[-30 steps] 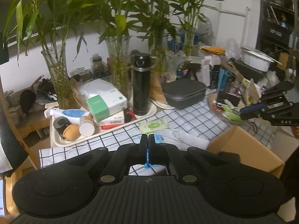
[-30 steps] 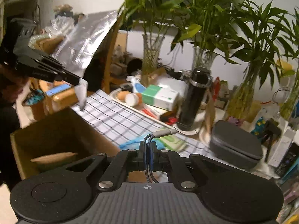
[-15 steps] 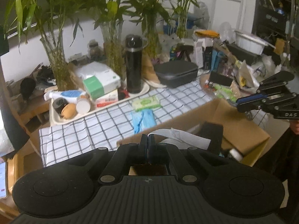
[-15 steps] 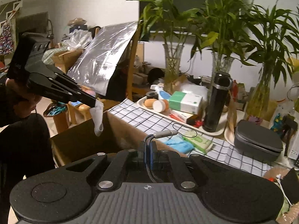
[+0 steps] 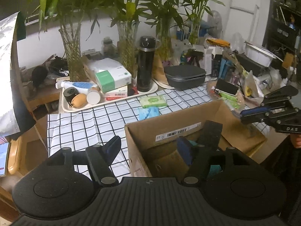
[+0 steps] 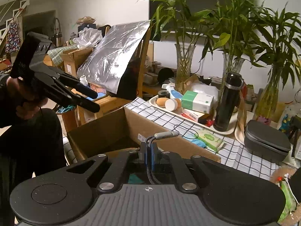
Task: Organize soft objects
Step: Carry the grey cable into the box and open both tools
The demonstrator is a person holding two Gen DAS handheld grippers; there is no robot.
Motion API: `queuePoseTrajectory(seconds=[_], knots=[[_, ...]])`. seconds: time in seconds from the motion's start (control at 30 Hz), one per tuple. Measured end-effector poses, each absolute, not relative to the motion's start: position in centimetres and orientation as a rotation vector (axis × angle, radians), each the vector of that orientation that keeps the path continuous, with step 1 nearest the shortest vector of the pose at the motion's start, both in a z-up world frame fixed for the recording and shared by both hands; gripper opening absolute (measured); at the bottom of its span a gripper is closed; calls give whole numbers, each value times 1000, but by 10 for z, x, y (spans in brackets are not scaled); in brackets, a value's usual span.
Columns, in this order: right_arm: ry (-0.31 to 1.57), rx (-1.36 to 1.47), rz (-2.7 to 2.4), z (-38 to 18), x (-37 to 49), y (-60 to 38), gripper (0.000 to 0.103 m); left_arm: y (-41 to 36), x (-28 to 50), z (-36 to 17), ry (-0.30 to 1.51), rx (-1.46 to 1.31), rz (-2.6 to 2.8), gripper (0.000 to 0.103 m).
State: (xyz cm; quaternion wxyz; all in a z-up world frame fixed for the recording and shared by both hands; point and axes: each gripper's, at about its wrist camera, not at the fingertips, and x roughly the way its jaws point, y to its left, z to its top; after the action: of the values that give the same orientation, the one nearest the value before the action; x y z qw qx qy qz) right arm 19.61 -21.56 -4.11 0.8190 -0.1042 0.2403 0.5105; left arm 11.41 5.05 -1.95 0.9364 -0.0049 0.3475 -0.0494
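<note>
The left wrist view looks down into the cardboard box [image 5: 190, 131]: a black foam block [image 5: 211, 131] leans on the far wall above teal material [image 5: 214, 168]; the right wrist view shows only the box's dark inner corner. The left gripper [image 5: 148, 146] has its fingers spread wide apart, empty, straddling the box's near-left corner; half a second earlier they were together on a white cloth, which is no longer visible. The right gripper [image 6: 149, 150] has its fingers clamped together on a grey braided cable [image 6: 150, 169], its plug end [image 6: 166, 134] protruding above the box rim, as before. On the checked table [image 5: 84, 120] behind the box lie a blue cloth [image 5: 148, 112] and a green wipes pack [image 5: 153, 101], just beside each other; a tray [image 5: 111, 103] carrying a black flask [image 5: 145, 64] stands further back; vases of bamboo [image 5: 73, 56] screen the wall.
</note>
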Motion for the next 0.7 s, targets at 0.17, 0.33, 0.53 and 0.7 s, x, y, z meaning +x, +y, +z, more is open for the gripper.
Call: queuePoseTrajectory(seconds=[0.17, 0.33, 0.53, 0.7], knots=[[526, -251, 1129, -45, 191, -205, 6, 45, 106, -21, 712, 18, -68, 65], [534, -286, 1170, -47, 186, -192, 6, 40, 102, -23, 732, 39, -30, 65], [542, -329, 1232, -50, 181, -176, 9, 35, 95, -23, 722, 51, -40, 65], [543, -414, 1182, -57, 176, -166, 80, 32, 95, -27, 730, 63, -49, 65]])
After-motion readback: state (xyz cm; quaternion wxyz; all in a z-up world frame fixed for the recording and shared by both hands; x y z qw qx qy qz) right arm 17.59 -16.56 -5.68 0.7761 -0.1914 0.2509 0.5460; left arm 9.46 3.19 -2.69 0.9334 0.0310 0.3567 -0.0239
